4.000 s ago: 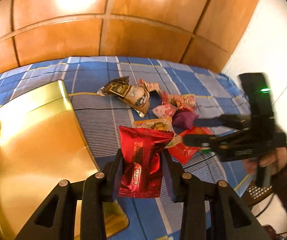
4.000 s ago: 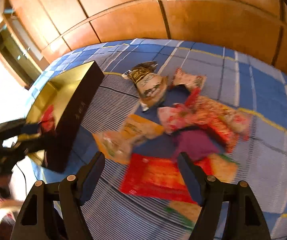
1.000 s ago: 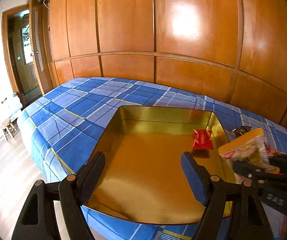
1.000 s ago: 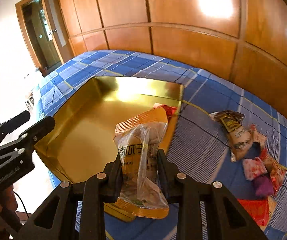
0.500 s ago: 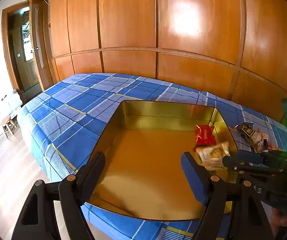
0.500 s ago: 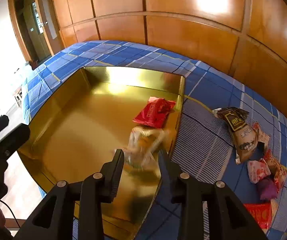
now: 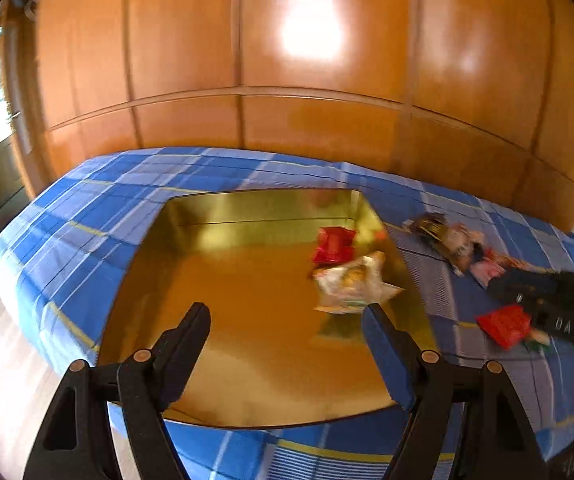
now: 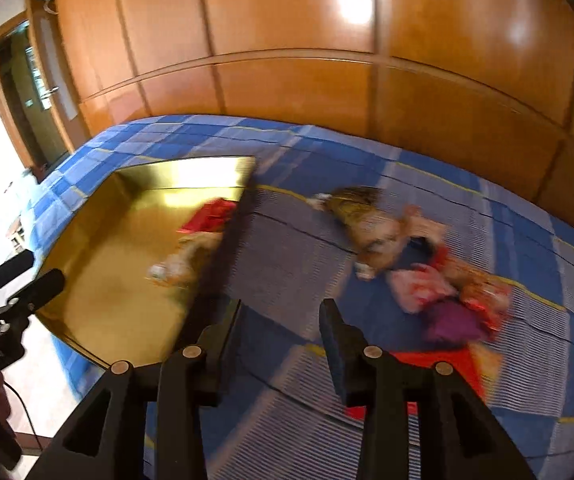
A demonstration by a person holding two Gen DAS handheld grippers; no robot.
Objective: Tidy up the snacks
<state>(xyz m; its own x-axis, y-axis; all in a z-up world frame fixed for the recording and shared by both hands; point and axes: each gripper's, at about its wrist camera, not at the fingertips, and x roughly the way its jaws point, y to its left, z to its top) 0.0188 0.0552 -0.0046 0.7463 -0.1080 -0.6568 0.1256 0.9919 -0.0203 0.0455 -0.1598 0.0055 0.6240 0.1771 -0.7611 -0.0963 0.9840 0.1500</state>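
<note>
Two snacks lie in the gold tray (image 7: pixel 247 216), red packet (image 7: pixel 333 245) and clear bag (image 7: pixel 351 284) by its right wall. Right gripper (image 8: pixel 281 326), empty, jaws opening, faces the loose pile (image 8: pixel 427 280), probably the next pick. Left gripper (image 7: pixel 287 332) hangs wide, empty, over the tray.

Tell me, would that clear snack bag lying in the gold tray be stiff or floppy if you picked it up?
Probably floppy: the clear snack bag looks crumpled and lies slumped on the gold tray. Likely light too, being a thin wrapper. Its glossy film might slip in a loose pinch.
</note>
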